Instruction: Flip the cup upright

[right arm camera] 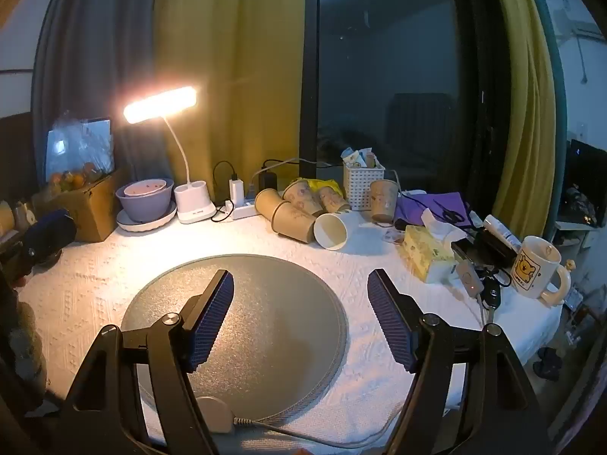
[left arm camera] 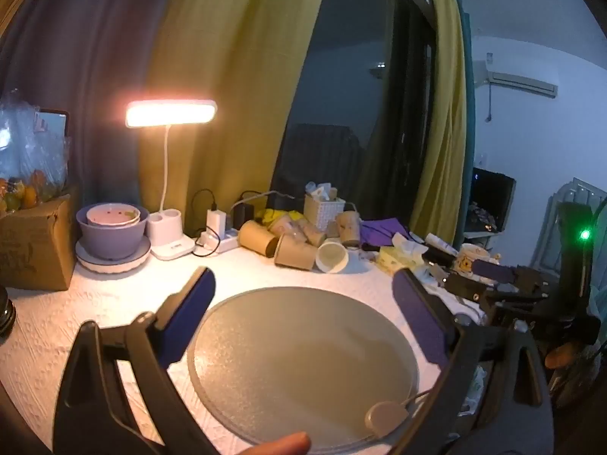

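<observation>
Several paper cups lie on their sides at the back of the table. A white-lined cup lies with its mouth toward me, beside brown cups. One brown cup stands upright near the basket. My left gripper is open and empty above a round grey mat. My right gripper is open and empty above the same mat. The right gripper also shows at the right edge of the left wrist view.
A lit desk lamp, stacked purple bowls, a power strip, a white basket, a tissue box, a bear mug and keys ring the mat. A white puck with cable lies at the near edge.
</observation>
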### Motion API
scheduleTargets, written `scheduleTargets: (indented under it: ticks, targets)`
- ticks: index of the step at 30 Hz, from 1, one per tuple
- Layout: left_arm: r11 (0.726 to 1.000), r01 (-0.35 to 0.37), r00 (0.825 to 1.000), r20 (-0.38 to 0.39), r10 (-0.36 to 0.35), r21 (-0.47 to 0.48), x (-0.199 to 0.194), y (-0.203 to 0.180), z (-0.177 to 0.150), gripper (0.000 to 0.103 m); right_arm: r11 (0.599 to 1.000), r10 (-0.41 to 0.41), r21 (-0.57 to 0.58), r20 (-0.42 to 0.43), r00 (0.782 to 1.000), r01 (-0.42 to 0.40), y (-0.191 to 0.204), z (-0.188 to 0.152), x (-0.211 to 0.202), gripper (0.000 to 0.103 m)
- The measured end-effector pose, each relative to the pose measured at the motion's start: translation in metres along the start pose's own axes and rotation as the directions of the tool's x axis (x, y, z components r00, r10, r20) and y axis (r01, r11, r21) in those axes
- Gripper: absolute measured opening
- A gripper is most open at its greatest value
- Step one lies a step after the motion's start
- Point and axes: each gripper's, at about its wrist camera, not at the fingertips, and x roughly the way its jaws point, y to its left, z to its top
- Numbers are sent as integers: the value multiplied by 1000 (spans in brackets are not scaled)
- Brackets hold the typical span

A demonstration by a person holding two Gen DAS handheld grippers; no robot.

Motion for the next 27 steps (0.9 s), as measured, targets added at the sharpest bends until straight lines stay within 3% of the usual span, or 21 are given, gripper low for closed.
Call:
scheduleTargets:
  ticks: [27]
  targets:
    - [1000,-9,999,-50,10,21,9,-10,-4,95,999,9,43,-12,1000,-8,-5,-3,1,76]
